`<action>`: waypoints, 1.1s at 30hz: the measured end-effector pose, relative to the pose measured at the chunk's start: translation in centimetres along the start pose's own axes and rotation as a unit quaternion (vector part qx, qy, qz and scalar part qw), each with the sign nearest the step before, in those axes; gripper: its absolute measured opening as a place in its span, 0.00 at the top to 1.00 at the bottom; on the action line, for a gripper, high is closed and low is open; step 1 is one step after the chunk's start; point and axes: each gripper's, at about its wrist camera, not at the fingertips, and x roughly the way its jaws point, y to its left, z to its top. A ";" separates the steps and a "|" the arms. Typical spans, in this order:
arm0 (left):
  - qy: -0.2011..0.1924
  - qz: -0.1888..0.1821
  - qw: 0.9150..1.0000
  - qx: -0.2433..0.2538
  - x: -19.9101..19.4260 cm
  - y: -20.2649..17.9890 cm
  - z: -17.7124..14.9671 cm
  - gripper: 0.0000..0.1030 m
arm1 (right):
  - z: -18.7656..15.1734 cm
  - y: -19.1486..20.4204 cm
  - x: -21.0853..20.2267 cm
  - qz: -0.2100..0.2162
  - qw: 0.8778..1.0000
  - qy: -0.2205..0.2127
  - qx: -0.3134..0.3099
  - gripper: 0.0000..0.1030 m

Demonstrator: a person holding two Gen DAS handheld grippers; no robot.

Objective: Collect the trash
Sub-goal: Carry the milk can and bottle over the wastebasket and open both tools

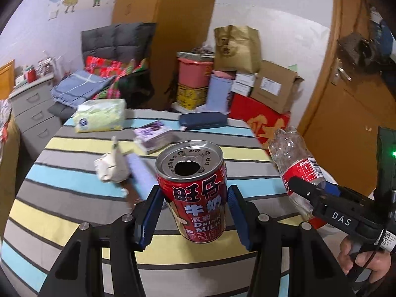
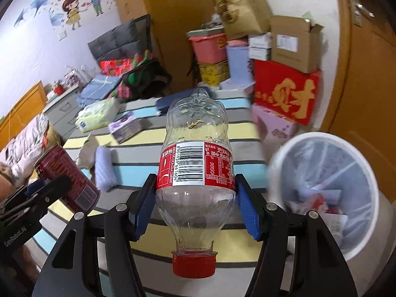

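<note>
My left gripper [image 1: 195, 203] is shut on a red milk drink can [image 1: 195, 193], opened on top, held above the striped table [image 1: 61, 193]. The can also shows at the left of the right wrist view [image 2: 66, 178]. My right gripper [image 2: 195, 198] is shut on an empty clear plastic bottle [image 2: 195, 163] with a red label and red cap, cap toward the camera. The bottle shows at the right of the left wrist view [image 1: 294, 163]. A white trash bin [image 2: 329, 193] with a plastic liner and some rubbish stands just right of the bottle. A crumpled white paper [image 1: 111, 168] lies on the table.
On the table lie a tissue pack [image 1: 99, 118], a purple box [image 1: 153, 136], a dark blue case [image 1: 203, 121] and a pale purple roll [image 1: 141, 175]. Stacked boxes [image 2: 284, 91] and a pink bin [image 2: 210, 47] stand behind. A wooden door [image 2: 366, 86] is at the right.
</note>
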 end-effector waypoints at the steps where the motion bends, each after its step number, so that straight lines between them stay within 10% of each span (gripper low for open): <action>1: -0.002 -0.006 1.000 0.008 0.0 -1.0 0.1 0.48 | 0.0 -0.6 -0.4 -0.005 1.000 -0.005 0.005 0.39; 33: 0.028 -0.134 0.982 0.132 5.9 -22.8 -0.4 0.48 | -1.4 -13.7 -5.5 -0.100 0.991 -0.047 0.079 0.39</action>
